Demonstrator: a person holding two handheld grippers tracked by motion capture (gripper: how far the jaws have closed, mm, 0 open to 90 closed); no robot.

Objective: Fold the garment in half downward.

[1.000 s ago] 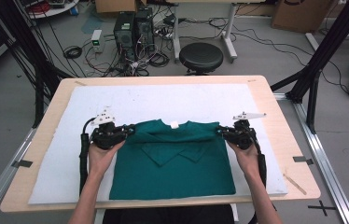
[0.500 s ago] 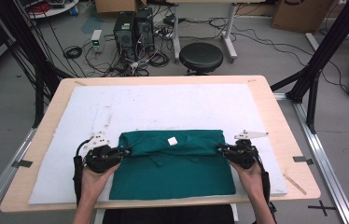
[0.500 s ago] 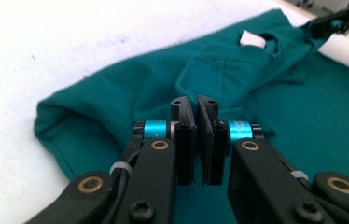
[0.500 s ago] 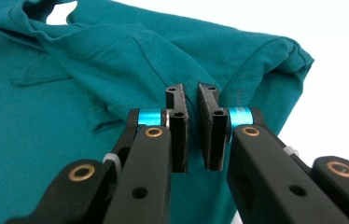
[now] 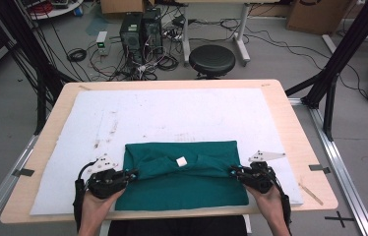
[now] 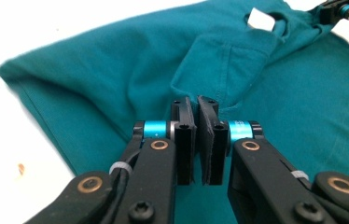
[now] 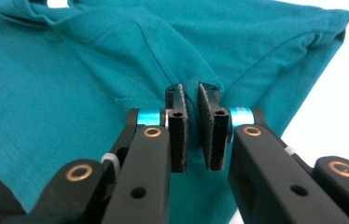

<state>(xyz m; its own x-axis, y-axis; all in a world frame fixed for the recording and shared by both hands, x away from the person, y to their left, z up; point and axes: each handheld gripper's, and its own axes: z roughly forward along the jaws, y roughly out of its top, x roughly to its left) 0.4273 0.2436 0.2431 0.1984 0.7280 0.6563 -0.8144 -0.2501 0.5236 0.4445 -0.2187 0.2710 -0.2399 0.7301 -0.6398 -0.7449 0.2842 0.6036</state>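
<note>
The folded green shirt [image 5: 184, 179] lies lengthwise left to right.

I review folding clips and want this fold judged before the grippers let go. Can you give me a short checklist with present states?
1. Left hand-held gripper pinching shirt cloth: ok.
2. Right hand-held gripper pinching cloth: ok, jaws nearly closed on a fold.
3. Folded-over top part lying on the lower half: ok, though rumpled in the middle.
4. Far fold edge straight: ok.
5. Shirt fully on the white mat: ok.
6. White label tucked in: not ok, showing.
</note>
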